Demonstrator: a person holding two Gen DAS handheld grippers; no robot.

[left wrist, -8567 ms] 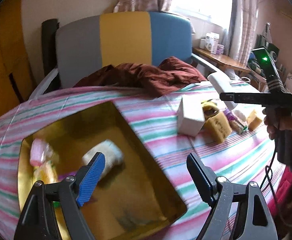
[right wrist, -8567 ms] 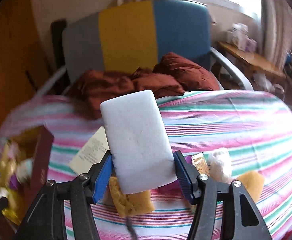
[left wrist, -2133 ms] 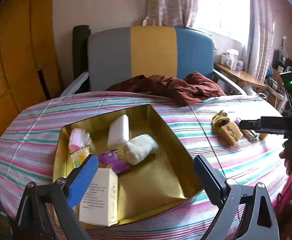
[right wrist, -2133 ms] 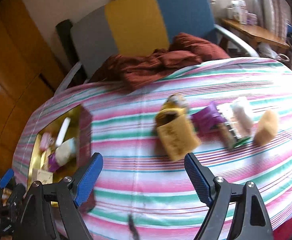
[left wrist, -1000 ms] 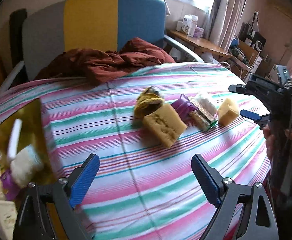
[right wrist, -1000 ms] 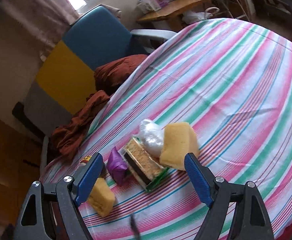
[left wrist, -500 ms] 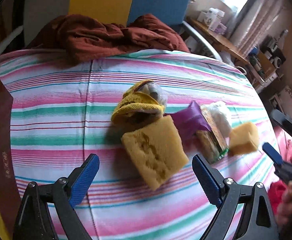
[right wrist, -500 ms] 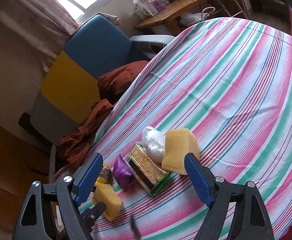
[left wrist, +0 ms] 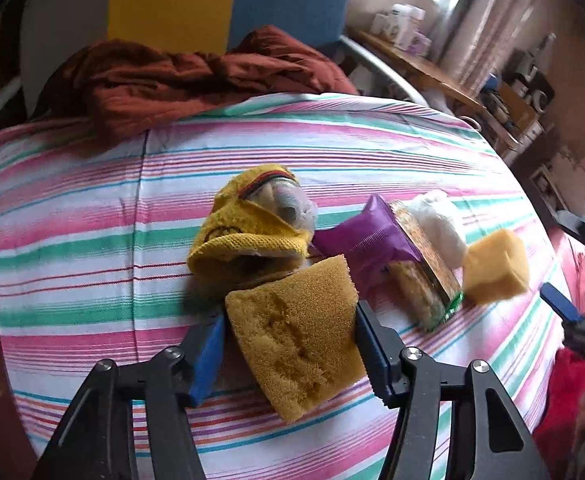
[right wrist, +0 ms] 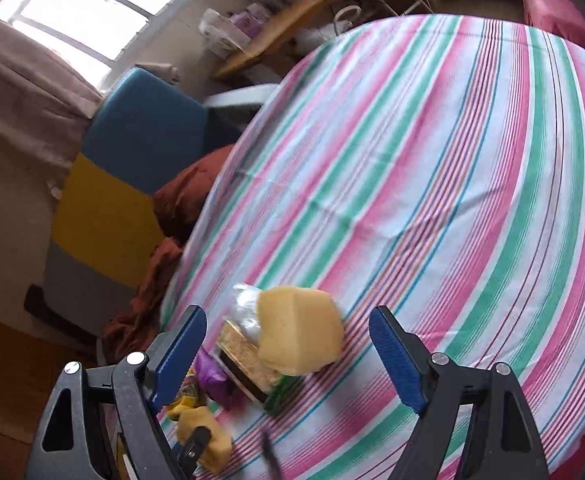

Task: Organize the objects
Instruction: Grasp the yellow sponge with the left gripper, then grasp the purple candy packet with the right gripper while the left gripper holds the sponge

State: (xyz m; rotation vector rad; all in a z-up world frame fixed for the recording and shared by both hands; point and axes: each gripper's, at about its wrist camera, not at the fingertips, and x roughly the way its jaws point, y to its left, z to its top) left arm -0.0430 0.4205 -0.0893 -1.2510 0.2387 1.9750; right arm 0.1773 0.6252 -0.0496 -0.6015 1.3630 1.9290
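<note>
Left gripper (left wrist: 288, 344): jaws closing on the big brown sponge (left wrist: 296, 336), which sits between them, both pads at its sides, on the striped cloth (left wrist: 72, 216) of the bench. Just behind the sponge, a yellow sock (left wrist: 248, 236) bundle; beside that a purple packet (left wrist: 364, 236), a flat snack pack (left wrist: 424, 272), a white wad (left wrist: 436, 220). Right gripper (right wrist: 288, 340): jaws wide open, nothing between the pads, hovering over the small yellow sponge (right wrist: 298, 328) at the end of the row. Red-brown blanket (left wrist: 196, 76) at the far edge.
</note>
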